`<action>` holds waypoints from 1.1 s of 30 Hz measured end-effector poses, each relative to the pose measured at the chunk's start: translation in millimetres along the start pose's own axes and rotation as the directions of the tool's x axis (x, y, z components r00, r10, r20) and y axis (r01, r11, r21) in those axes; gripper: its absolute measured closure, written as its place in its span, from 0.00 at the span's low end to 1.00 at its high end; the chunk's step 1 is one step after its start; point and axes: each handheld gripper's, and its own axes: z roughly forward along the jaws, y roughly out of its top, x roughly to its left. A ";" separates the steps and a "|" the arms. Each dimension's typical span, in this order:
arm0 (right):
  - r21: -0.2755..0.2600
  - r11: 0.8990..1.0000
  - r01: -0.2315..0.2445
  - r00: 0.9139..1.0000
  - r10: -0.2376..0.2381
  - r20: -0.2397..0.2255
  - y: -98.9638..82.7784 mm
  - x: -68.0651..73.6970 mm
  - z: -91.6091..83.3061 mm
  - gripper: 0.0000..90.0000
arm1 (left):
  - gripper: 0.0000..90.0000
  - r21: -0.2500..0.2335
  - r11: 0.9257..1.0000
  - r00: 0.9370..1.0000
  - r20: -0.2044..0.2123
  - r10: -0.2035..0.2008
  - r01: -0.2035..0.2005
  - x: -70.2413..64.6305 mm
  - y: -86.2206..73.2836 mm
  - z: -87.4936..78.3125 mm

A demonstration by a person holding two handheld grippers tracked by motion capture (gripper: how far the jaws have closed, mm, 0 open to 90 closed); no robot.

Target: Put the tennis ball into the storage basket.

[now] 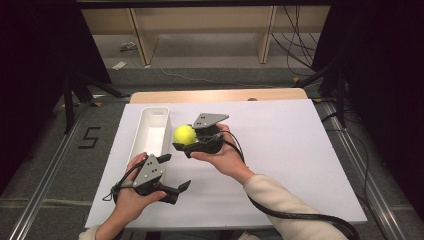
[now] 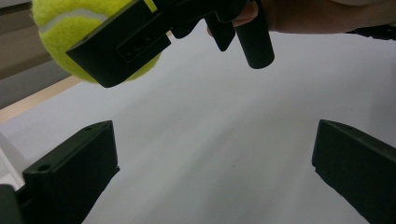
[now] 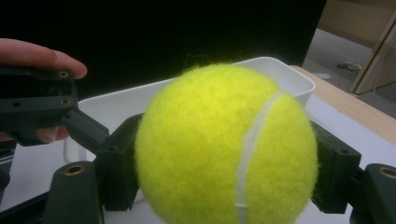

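A yellow tennis ball point(image 1: 184, 134) is held just above the white table cover, to the right of a long white bin point(image 1: 159, 111). My right gripper point(image 1: 187, 141) is shut on the tennis ball point(image 3: 224, 149), one black jaw pressed on each side, with the white bin point(image 3: 285, 77) right behind it. My left gripper point(image 1: 175, 172) stands open near the front edge, below the bin, with nothing between its jaws. From the left gripper point(image 2: 212, 172), the ball point(image 2: 56, 37) and the right gripper's jaw across it appear at the upper left.
The white cover point(image 1: 280, 150) spreads over the table, and a strip of wooden tabletop point(image 1: 220, 95) shows at the far edge. Cables trail from both grippers. Wooden shelving and loose cables stand on the floor beyond the table.
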 end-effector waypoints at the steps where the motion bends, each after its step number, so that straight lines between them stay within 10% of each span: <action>1: -0.004 1.000 0.001 1.000 -0.001 0.001 0.3 -0.1 0.5 0.29 | 0.00 0.000 1.000 1.000 0.000 0.000 0.000 0.0 0.0 0.0; 33: -0.010 1.000 0.001 1.000 -0.001 -0.010 8.9 2.4 10.7 0.29 | 0.00 -0.001 1.000 1.000 -0.003 0.005 -0.005 -0.3 0.4 -1.1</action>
